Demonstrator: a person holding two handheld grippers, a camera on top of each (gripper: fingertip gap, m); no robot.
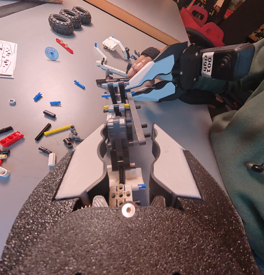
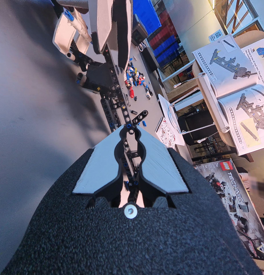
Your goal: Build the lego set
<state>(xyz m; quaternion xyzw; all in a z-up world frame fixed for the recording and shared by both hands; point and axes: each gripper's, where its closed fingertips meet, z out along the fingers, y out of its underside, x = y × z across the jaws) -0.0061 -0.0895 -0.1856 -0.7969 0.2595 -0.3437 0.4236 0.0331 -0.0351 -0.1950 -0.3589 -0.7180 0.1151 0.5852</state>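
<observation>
- Nearest the left wrist lens, the left tongs straddle the chassis; their fingers stand apart, one close on the chassis's left side, a clear gap on the other, so whether they actually pinch it I cannot tell.
- Held lengthwise off the grey worktop, the chassis offers its side for fitting.
- Right tongs are nearly clenched on a long dark grey beam lying along that side, probably seating it on the black pins.
- Chassis looks: black and grey beams, white block at the near end, blue and yellow axles crossing.
- Beyond, loose pins, three black tyres and a sticker sheet wait within reach.
- Open instruction booklet stands propped, seemingly for reference.
</observation>
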